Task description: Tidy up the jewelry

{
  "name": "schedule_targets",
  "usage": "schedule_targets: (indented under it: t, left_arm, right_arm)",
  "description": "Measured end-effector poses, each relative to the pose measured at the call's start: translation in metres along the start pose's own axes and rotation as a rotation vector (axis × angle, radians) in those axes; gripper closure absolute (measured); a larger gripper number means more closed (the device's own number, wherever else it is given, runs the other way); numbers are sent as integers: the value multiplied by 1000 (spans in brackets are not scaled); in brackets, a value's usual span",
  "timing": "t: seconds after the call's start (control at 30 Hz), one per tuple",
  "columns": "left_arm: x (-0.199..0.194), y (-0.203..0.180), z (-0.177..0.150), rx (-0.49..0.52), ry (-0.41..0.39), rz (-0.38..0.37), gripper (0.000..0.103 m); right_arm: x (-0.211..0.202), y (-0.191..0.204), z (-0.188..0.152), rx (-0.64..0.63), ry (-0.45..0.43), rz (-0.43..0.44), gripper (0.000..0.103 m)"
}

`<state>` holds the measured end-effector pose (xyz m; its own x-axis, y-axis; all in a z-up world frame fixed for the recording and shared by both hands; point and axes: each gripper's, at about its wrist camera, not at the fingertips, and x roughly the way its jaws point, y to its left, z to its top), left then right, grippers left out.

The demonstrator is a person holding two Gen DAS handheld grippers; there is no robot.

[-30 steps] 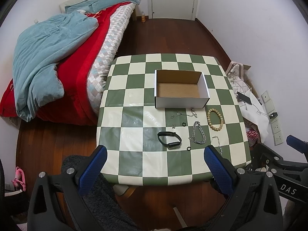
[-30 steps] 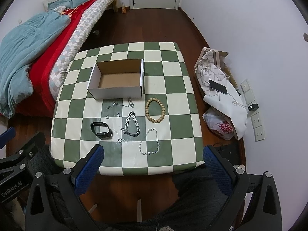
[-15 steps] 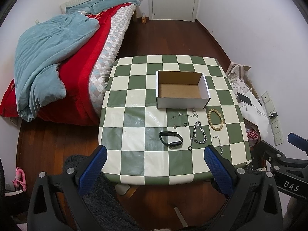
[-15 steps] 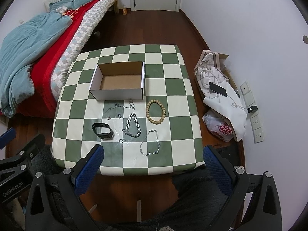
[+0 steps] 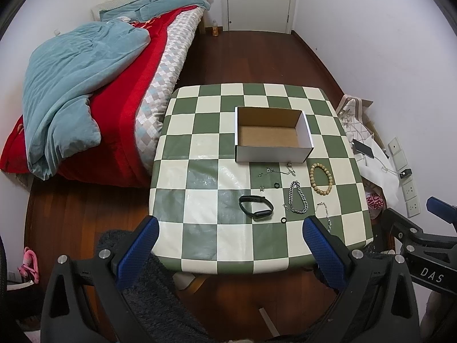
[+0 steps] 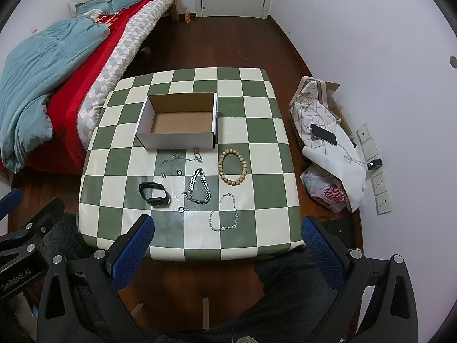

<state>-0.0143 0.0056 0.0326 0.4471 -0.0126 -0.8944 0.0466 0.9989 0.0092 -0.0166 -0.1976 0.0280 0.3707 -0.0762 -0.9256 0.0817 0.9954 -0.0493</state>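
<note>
An empty open cardboard box (image 5: 271, 134) (image 6: 178, 125) stands on the green-and-white checked table (image 5: 200, 200) (image 6: 257, 143). In front of it lie a wooden bead bracelet (image 5: 321, 178) (image 6: 232, 167), a thick silver chain (image 5: 297, 197) (image 6: 199, 187), a thin silver chain (image 6: 224, 213), a black band (image 5: 255, 207) (image 6: 153, 194), a fine necklace (image 6: 184, 158) and small rings (image 6: 179, 172). My left gripper (image 5: 228, 245) and right gripper (image 6: 227, 243) are both open and empty, held above the table's near edge.
A bed with a red cover and blue blanket (image 5: 71, 100) stands left of the table. Bags, a phone and a cable (image 6: 328, 148) lie on the floor to the right by the wall. A dark fuzzy cushion (image 5: 148, 285) lies below the near edge.
Both grippers have drifted slightly back and up, so the table sits a little farther away in both views. Nothing on the table has moved.
</note>
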Motion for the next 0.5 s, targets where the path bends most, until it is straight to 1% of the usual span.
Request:
schedule_targets:
  t: [0.17, 0.27, 0.4, 0.5]
  left_arm:
    - [1, 3, 0, -9, -5, 7, 1]
    - [9, 6, 2, -21, -20, 38, 1]
    - [35, 10, 7, -11, -39, 119, 1]
    - [67, 12, 12, 0, -15, 177, 1]
  right_arm:
    - [-2, 0, 1, 11, -9, -3, 0]
    - [4, -6, 3, 34, -17, -21, 0]
    - [35, -25, 7, 97, 7, -33, 0]
    - [65, -41, 7, 146, 29, -32, 0]
